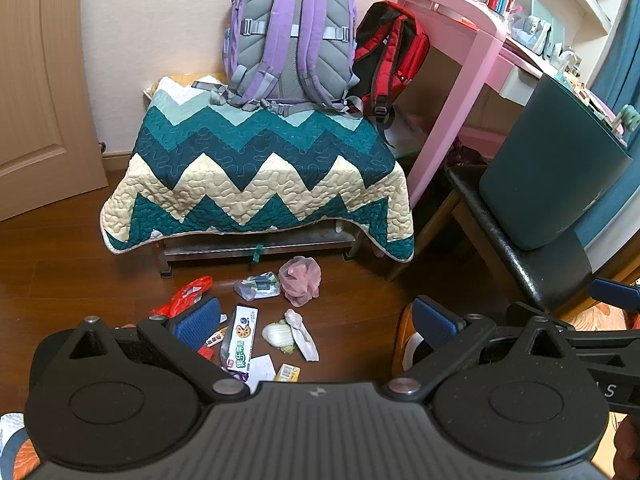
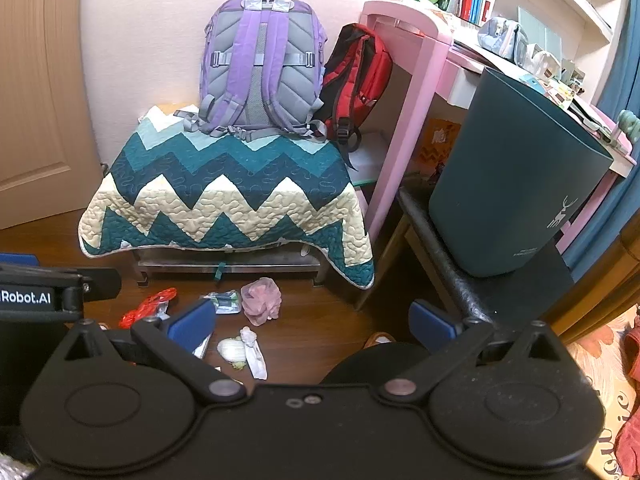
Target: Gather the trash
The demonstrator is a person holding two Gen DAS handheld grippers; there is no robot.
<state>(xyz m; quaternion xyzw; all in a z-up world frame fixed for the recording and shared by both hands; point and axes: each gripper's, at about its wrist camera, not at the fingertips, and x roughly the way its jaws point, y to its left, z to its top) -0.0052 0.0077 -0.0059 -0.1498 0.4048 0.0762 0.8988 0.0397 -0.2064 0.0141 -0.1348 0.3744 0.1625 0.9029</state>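
Trash lies on the wooden floor in front of a quilt-covered bench: a red plastic bag (image 1: 185,295), a clear wrapper (image 1: 258,286), a pink mesh puff (image 1: 301,280), a long snack box (image 1: 240,338), a cabbage piece (image 1: 279,334) and a white crumpled wrapper (image 1: 302,334). The puff (image 2: 261,298), cabbage piece (image 2: 231,349) and red bag (image 2: 148,306) also show in the right wrist view. A dark teal bin (image 2: 516,184) stands on a black chair. My left gripper (image 1: 316,322) is open and empty above the trash. My right gripper (image 2: 312,322) is open and empty.
The bench under the zigzag quilt (image 1: 256,176) carries a purple backpack (image 1: 290,36) and a red backpack (image 1: 390,48). A pink desk (image 1: 472,64) stands to the right, with the black chair (image 1: 520,256) before it. A door (image 1: 36,92) is at the left.
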